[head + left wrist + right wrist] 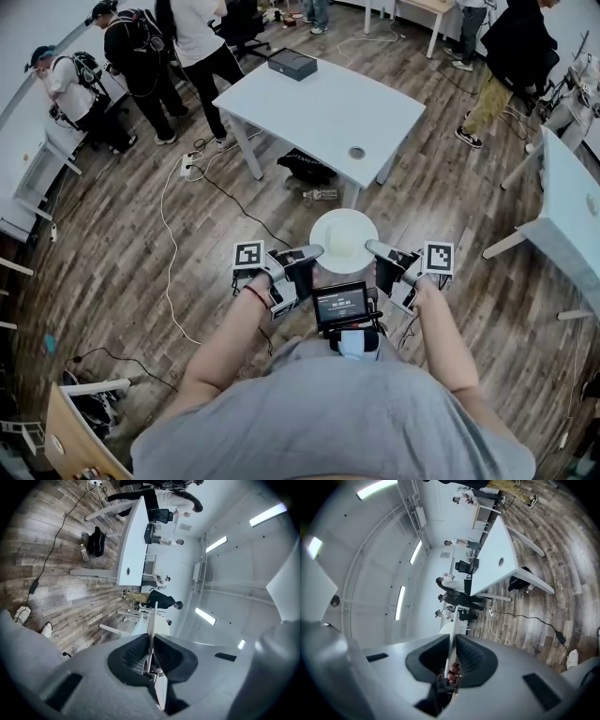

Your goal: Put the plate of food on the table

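Note:
A round white plate (343, 240) with pale food on it is held out in front of me above the wooden floor. My left gripper (315, 251) is shut on the plate's left rim, and my right gripper (372, 247) is shut on its right rim. In the left gripper view the plate's thin rim (151, 634) runs edge-on between the closed jaws. The right gripper view shows the same rim (451, 651) clamped, with something reddish behind it. The white table (323, 111) stands ahead of the plate, a step away.
A dark box (292, 64) lies at the table's far end, and a round cable hole (356, 152) sits near its front edge. A black bag (307, 169) and a bottle (320, 195) lie under the table. Cables (169, 225) trail on the floor. People stand at the back left and right; another white table (574, 211) is at right.

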`<state>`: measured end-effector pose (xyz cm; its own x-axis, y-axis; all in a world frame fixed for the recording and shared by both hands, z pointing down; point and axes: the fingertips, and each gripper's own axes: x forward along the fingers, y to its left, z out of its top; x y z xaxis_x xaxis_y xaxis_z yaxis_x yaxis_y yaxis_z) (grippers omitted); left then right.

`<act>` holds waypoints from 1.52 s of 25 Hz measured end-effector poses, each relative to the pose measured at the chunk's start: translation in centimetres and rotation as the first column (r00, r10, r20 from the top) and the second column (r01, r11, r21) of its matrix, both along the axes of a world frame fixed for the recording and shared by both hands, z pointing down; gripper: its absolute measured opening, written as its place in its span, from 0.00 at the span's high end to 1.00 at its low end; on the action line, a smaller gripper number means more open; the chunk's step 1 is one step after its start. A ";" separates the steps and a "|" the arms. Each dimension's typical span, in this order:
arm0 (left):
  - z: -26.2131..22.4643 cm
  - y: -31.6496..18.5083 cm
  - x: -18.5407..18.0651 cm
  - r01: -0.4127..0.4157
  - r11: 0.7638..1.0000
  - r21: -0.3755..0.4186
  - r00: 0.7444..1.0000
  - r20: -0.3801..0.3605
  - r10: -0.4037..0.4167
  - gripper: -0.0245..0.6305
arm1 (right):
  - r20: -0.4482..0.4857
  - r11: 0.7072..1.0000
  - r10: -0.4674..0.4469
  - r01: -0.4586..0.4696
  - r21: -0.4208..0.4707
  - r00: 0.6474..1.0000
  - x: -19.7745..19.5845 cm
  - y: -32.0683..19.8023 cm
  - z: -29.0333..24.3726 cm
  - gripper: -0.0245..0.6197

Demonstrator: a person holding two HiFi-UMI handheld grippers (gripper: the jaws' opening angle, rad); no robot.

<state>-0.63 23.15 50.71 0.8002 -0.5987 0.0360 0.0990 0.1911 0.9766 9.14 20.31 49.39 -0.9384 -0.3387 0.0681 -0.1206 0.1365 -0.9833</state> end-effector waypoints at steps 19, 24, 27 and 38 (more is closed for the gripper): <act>0.1 -0.1 0.1 -0.017 1.000 0.003 1.000 0.004 0.017 0.90 | -0.017 1.000 0.013 -0.013 0.004 1.000 0.2 0.1 0.4 0.88; 0.0 -0.2 0.2 -0.031 1.000 0.004 1.000 0.004 0.031 0.90 | -0.029 1.000 0.028 -0.028 0.006 0.999 0.5 0.1 0.5 0.88; -0.1 -0.5 0.3 -0.046 0.999 0.008 0.999 0.006 0.046 0.90 | -0.029 0.999 0.039 -0.039 0.000 0.999 0.5 0.0 0.5 0.88; 0.7 -2.8 2.2 -0.085 0.996 0.020 0.996 0.019 0.085 0.90 | -0.058 0.997 0.071 -0.071 0.002 0.996 2.5 -1.8 2.3 0.88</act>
